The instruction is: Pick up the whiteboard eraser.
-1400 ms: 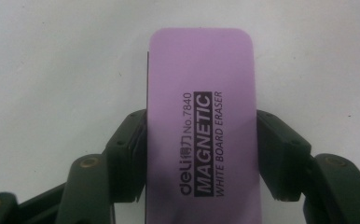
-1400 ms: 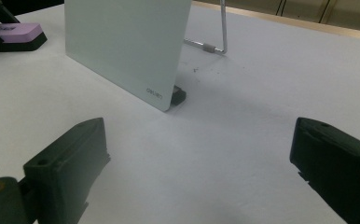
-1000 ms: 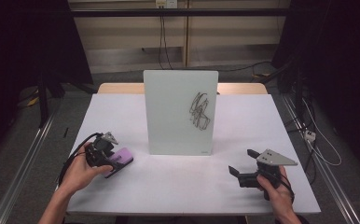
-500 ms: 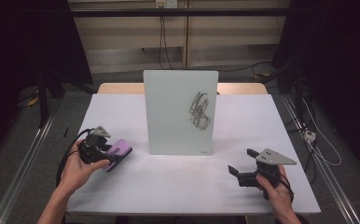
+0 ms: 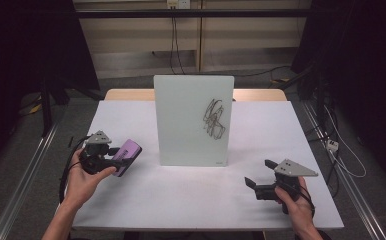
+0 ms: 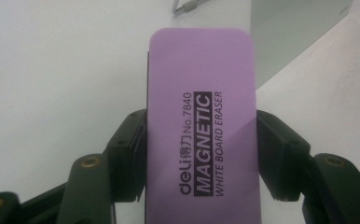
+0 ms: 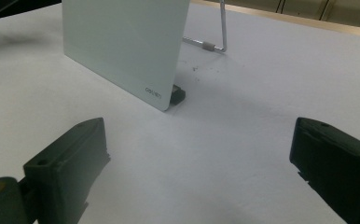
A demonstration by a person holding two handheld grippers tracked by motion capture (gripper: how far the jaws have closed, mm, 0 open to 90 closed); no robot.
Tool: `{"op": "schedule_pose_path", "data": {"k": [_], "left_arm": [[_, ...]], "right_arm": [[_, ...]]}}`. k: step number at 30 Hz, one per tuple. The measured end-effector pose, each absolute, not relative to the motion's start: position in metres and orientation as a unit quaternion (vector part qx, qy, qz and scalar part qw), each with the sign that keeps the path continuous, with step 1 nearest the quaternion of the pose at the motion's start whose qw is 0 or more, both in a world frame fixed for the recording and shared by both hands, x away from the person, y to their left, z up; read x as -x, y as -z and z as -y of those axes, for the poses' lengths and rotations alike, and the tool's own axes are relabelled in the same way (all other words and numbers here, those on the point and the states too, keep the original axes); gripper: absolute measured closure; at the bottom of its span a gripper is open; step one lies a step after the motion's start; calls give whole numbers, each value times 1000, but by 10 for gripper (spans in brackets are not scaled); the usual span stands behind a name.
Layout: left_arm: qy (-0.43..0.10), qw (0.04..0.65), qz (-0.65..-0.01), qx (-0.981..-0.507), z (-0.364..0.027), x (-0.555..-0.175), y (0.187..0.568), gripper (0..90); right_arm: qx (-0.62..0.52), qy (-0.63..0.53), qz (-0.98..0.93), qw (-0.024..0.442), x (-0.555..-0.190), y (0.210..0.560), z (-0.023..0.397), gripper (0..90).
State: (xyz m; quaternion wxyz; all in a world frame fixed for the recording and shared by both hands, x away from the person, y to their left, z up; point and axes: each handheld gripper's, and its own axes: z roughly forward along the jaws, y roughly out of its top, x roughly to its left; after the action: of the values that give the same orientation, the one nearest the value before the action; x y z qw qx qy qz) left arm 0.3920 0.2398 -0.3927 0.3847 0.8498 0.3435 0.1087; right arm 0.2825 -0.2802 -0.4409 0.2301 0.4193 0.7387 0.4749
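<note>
High view: my left gripper (image 5: 115, 159) clamps the eraser (image 5: 129, 152) just left of the board (image 5: 191, 120); the scribble (image 5: 215, 119) sits on the board's far side, so a hard wipe could tip it.

Left gripper view: pads grip the eraser (image 6: 201, 130) mid-length; could twist.

Right gripper view: right gripper (image 7: 201, 158) released, empty, low over table (image 7: 243, 93).
</note>
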Motion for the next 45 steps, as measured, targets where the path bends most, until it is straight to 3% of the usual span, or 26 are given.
{"op": "schedule_pose_path", "data": {"k": [30,45], "left_arm": [[-179,478,-316,-800,-234,-374,371,410],[-178,508,-288,-792,-218,-362,362,411]], "right_arm": [[-417,-476,-740,229,-281,441,280,39],[-413,-478,-742,227,-281,441,280,40]]}}
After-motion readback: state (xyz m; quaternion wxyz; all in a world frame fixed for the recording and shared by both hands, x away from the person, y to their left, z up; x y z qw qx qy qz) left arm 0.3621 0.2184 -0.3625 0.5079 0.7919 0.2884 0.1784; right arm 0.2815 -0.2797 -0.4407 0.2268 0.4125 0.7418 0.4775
